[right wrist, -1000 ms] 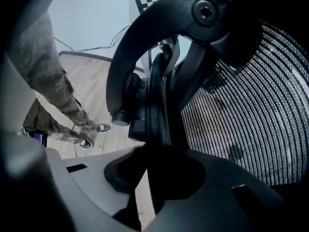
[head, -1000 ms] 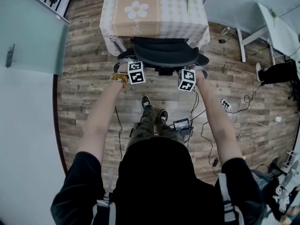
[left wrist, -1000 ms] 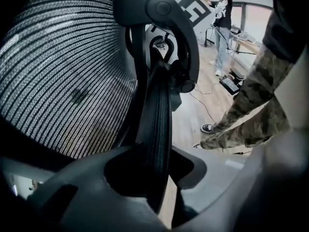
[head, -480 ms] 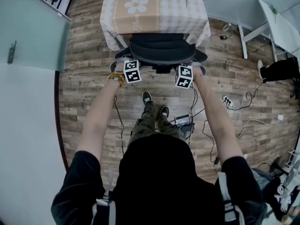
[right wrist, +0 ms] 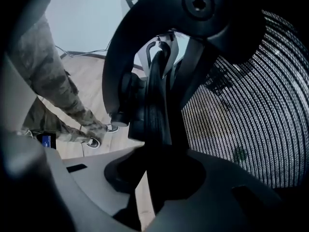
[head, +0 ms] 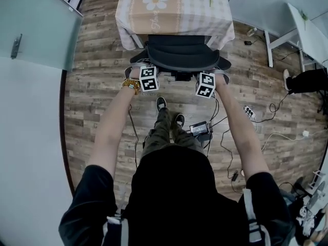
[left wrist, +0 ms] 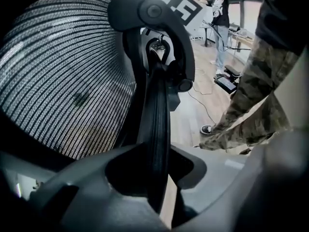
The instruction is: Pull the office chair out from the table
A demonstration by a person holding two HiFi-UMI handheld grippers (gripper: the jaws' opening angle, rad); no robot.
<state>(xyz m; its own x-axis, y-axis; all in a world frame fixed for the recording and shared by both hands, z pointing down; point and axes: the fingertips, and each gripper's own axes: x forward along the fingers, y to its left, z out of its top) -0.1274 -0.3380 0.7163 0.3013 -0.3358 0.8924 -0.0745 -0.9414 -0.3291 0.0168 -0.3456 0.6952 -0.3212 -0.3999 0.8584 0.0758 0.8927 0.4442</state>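
Left gripper (left wrist: 155,178) clamps the backrest rim of the office chair (head: 179,55); right gripper (right wrist: 154,178) clamps the same rim farther right. We see the chair directly ahead of both grippers, just beside the table (head: 174,14) beyond.

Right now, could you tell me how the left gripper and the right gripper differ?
The left gripper clamps the chair back's left rim; the right gripper clamps its right rim. The mesh lies left of the rim in the left gripper view, right of it in the right gripper view. The left wrist wears a bracelet; the right wrist is bare. Both are shut on the chair.
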